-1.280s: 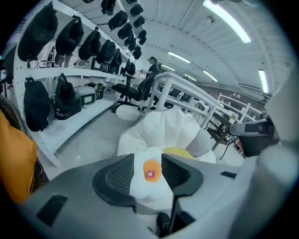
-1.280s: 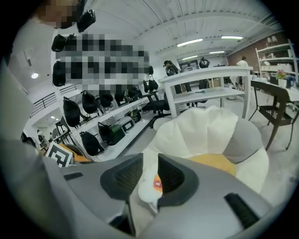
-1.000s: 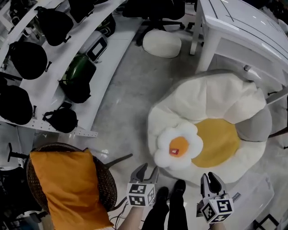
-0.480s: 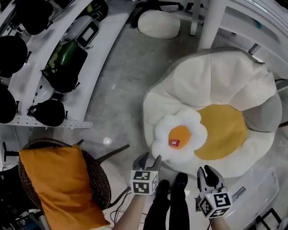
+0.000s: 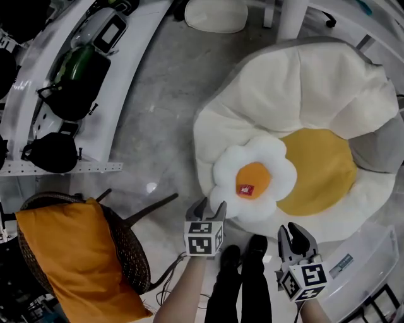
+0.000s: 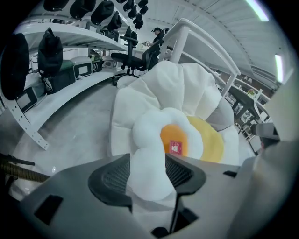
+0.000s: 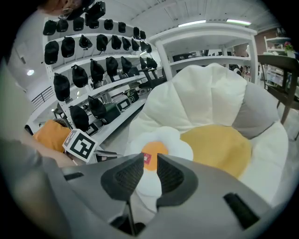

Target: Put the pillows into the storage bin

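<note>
A small flower pillow point(image 5: 254, 180), white petals round an orange centre with a red tag, lies on the front of a big egg-shaped cushion point(image 5: 303, 94). My left gripper point(image 5: 207, 210) hangs at its lower-left petal. Its jaws have just been opening, and in the left gripper view point(image 6: 147, 163) that petal of the pillow point(image 6: 173, 135) shows in the gap; no pad presses on it. My right gripper point(image 5: 295, 236) is over the cushion's front edge, jaws just closing slightly, empty point(image 7: 150, 161), with the pillow point(image 7: 159, 144) beyond. An orange pillow point(image 5: 69, 258) sits in a wicker basket point(image 5: 136, 252).
White shelves point(image 5: 95, 126) with black bags point(image 5: 53, 152) run along the left. A white table leg point(image 5: 293, 19) and a small white floor cushion point(image 5: 216, 14) stand at the back. The person's black-clad legs point(image 5: 243, 277) are between the grippers. A translucent container point(image 5: 366, 265) sits at lower right.
Both grippers have come down toward the flower pillow, which now looks larger and closer. The left jaws stand wider than before. The pillows have not moved.
</note>
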`<state>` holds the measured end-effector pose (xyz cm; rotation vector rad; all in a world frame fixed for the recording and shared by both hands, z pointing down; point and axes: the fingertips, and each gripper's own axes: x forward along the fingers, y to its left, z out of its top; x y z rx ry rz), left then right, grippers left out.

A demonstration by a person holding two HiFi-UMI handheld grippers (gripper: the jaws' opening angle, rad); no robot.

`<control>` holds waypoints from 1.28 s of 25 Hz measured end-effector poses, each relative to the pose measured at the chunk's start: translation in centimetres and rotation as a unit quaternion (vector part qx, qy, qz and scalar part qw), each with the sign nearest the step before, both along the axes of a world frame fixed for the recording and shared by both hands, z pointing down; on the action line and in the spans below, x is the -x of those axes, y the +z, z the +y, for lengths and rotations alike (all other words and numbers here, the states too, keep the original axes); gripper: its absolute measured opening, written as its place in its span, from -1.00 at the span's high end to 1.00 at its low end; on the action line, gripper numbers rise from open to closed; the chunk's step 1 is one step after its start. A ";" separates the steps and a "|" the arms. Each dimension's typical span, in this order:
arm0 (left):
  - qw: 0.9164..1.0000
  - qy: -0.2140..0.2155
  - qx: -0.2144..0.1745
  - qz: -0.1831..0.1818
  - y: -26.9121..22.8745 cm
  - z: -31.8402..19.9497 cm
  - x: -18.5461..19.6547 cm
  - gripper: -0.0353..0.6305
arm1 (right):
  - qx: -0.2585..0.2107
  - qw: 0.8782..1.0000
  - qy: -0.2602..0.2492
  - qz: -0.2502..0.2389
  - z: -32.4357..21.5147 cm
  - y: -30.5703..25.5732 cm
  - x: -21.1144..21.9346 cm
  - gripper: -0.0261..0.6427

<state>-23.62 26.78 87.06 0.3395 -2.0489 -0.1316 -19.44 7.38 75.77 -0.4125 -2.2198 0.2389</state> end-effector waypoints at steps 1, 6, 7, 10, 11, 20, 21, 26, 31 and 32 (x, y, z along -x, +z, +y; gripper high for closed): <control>1.000 0.000 0.000 0.003 0.6 0.0 0.0 0.25 | 0.000 1.000 0.000 0.003 0.0 0.4 -0.2 0.67; 1.000 0.017 0.011 0.022 3.4 -0.3 0.0 0.19 | 0.001 1.000 0.001 0.012 -0.4 2.3 -0.6 0.67; 0.999 0.019 0.014 0.025 3.9 -0.3 -0.1 0.18 | 0.000 1.000 0.001 0.013 -0.5 2.6 -0.7 0.67; 0.999 0.022 0.019 0.030 5.0 -0.2 -0.1 0.18 | 0.001 1.000 0.004 0.017 -0.9 3.3 -0.8 0.68; 0.999 0.023 0.020 0.031 5.2 -0.2 0.0 0.18 | 0.002 1.000 0.005 0.017 -1.0 3.5 -0.7 0.68; 0.996 0.056 0.015 0.069 6.7 -1.1 0.1 0.21 | 0.011 1.000 0.014 0.022 -1.2 4.0 -1.1 0.69; 0.995 0.058 0.014 0.076 6.8 -1.2 0.1 0.25 | 0.011 1.000 0.014 0.025 -1.2 4.1 -1.2 0.69; 0.993 0.072 0.024 0.095 6.8 -1.6 -0.1 0.48 | 0.013 0.999 0.021 0.034 -1.4 4.0 -1.8 0.70; 0.992 0.086 0.029 0.090 5.8 -1.8 -0.2 0.64 | 0.011 0.999 0.021 0.031 -1.3 3.3 -1.5 0.72; 0.992 0.088 0.029 0.090 5.6 -1.9 -0.3 0.66 | 0.011 0.999 0.021 0.031 -1.2 3.1 -1.4 0.72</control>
